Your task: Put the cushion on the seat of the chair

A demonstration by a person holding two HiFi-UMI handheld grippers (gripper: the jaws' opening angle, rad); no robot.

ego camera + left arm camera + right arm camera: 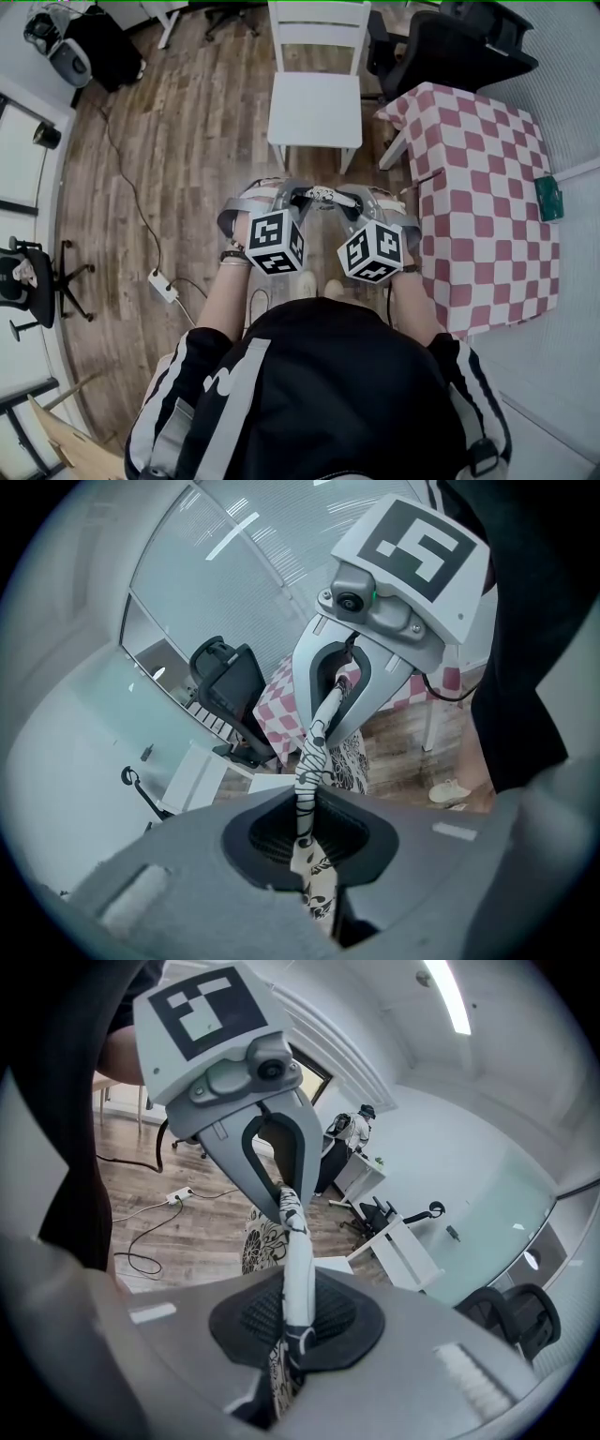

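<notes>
No legible text, no labels — none.

Bright, even light; gripper views bend and darken toward edges.

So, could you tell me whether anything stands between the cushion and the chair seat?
Nothing visible does: the left gripper and right gripper hold the cushion short of the chair, whose seat is bare.
</notes>
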